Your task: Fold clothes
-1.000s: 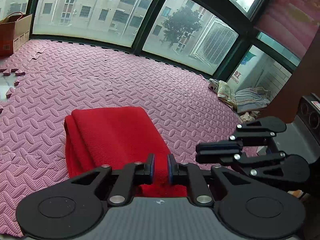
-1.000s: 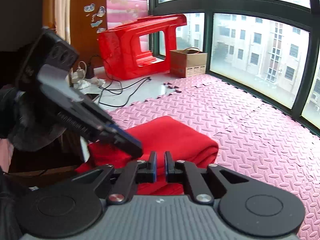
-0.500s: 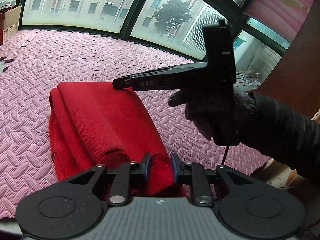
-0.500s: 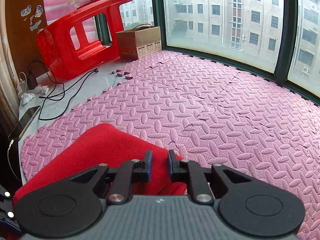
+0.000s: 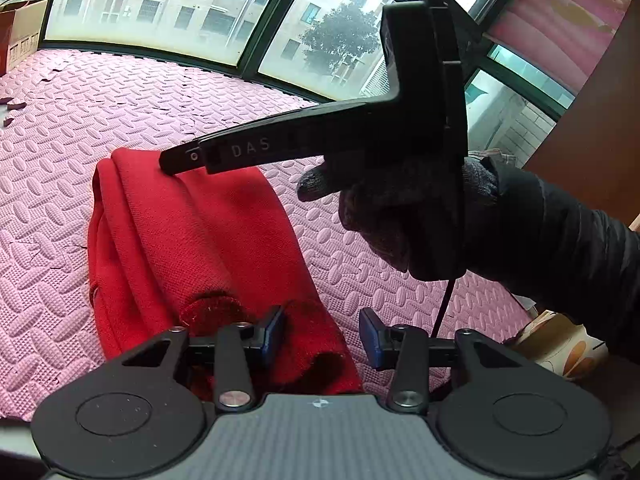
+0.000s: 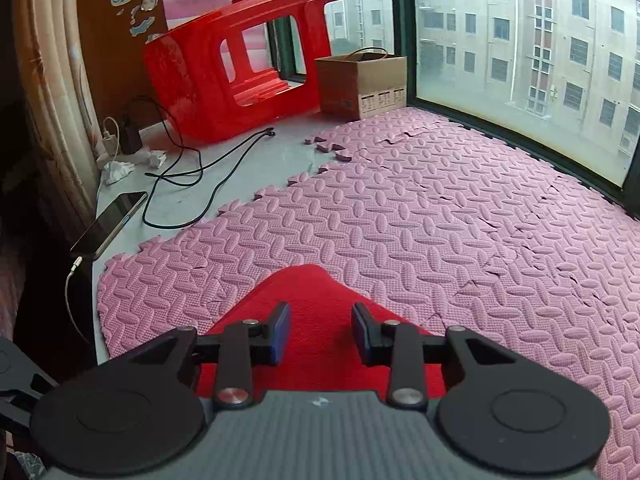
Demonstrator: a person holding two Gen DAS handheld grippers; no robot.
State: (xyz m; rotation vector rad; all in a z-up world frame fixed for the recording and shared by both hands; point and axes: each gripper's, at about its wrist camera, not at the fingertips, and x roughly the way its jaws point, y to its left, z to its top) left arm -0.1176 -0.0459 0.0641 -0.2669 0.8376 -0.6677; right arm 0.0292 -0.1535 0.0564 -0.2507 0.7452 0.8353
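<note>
Both pairs of tongs have parted since a second ago, when their pads stood almost together, and the right one has swung from beside the left gripper out over the far end of the cloth. The left gripper (image 5: pixel 322 334) is opening: its blue pads stand apart, the left-hand pad against a raised fold of the red garment (image 5: pixel 192 240), the other clear of it over the mat, so nothing is pinched. The right gripper (image 6: pixel 320 334) is opening too, with red cloth (image 6: pixel 316 304) lying under the gap between its pads and no pad pressing on it.

From the left wrist view, the right tool's finger tip (image 5: pixel 176 160) rests at the far edge of the folded garment, held by a gloved hand (image 5: pixel 400 216) in a dark sleeve (image 5: pixel 568 248). The garment lies folded into a long strip, running straight ahead from the left tongs on the pink foam mat (image 5: pixel 100 104).

Ahead of the right tongs the mat (image 6: pixel 440 208) reaches to the window. Farther off, to their left, lie a phone (image 6: pixel 110 224), black cables (image 6: pixel 200 168), an overturned red plastic stool (image 6: pixel 240 60) and a cardboard box (image 6: pixel 362 80).
</note>
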